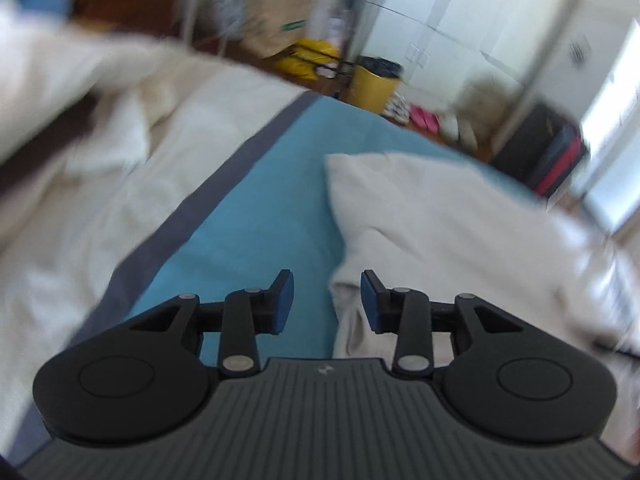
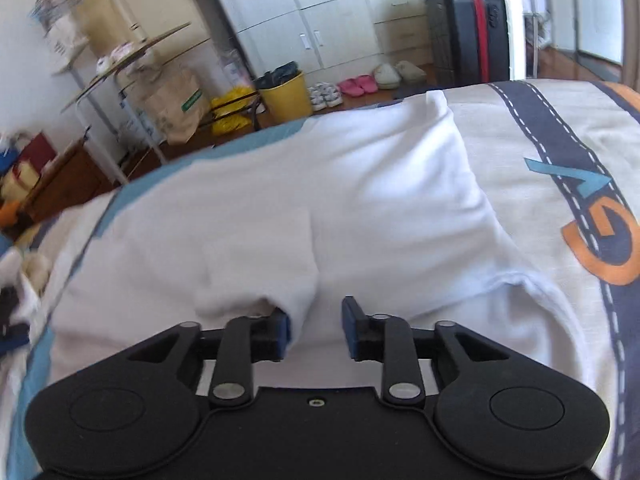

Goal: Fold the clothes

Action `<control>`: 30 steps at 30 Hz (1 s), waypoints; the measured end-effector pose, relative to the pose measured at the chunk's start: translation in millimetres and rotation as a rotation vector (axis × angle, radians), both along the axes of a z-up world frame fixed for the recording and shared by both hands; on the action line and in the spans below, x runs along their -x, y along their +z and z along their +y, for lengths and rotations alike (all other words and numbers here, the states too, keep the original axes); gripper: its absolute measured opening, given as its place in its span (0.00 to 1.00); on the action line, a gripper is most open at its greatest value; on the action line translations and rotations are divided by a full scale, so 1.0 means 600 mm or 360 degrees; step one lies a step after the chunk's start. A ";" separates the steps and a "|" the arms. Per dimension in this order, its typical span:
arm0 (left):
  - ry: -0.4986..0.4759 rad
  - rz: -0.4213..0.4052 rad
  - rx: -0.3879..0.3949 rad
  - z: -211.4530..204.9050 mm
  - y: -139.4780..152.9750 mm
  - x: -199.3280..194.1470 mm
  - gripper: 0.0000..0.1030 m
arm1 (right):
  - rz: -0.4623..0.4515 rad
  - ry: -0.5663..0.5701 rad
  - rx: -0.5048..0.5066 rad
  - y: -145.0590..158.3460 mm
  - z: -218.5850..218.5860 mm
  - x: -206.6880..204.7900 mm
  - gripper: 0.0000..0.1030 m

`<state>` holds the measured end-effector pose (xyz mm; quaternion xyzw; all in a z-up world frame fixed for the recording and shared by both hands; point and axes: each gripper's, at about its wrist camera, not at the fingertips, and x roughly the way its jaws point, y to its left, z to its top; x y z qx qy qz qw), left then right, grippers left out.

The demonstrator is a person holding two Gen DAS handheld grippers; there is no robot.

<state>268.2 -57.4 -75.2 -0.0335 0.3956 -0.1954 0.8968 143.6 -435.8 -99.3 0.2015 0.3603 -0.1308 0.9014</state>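
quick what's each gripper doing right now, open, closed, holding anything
Left gripper: open, nothing between its pads, above the blue sheet.
Right gripper: open, holding nothing, over the white garment.

Landmark: the bed (image 2: 500, 152).

- A garment (image 2: 320, 208) lies spread on the bed, reaching to its far edge.
- A loose heap of cloth (image 1: 80, 200) lies on the bed, left of the garment in the left wrist view.
- The left gripper (image 1: 327, 302) hangs over the bed at the garment's left edge.
- The right gripper (image 2: 316, 330) hangs over the garment's near part.
- Beyond the bed's far edge, on the floor: a shelf rack (image 2: 104, 80) at left, a bin (image 2: 286, 96) to its right, then shoes (image 2: 356, 86), then a suitcase (image 2: 468, 28) at right.
- A wardrobe (image 2: 320, 12) stands behind the bin and shoes.
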 end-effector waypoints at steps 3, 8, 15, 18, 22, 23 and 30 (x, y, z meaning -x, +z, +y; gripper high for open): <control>-0.0129 -0.0055 -0.0170 -0.047 -0.010 0.017 0.43 | 0.0030 0.0156 0.0276 0.013 0.029 0.025 0.44; -0.0127 -0.0170 -0.0374 -0.091 -0.034 0.026 0.43 | -0.0096 0.0481 0.0679 0.067 0.071 0.049 0.44; -0.0061 -0.0414 -0.0471 -0.104 -0.028 0.046 0.11 | -0.0150 0.0797 0.0874 0.042 0.116 0.023 0.48; 0.0028 -0.0421 -0.0449 -0.096 -0.013 0.048 0.05 | -0.0156 0.0669 0.0763 0.027 0.092 0.009 0.39; 0.0205 -0.0241 -0.0281 -0.063 -0.003 0.036 0.05 | -0.0205 0.0494 0.0528 0.041 0.043 0.004 0.05; 0.0235 -0.0167 -0.0250 -0.055 -0.010 0.031 0.05 | -0.0218 0.0443 0.0510 0.045 0.034 0.007 0.05; 0.0246 0.0057 -0.0520 -0.059 -0.048 0.022 0.04 | -0.0042 -0.0038 0.0096 0.022 -0.046 0.031 0.08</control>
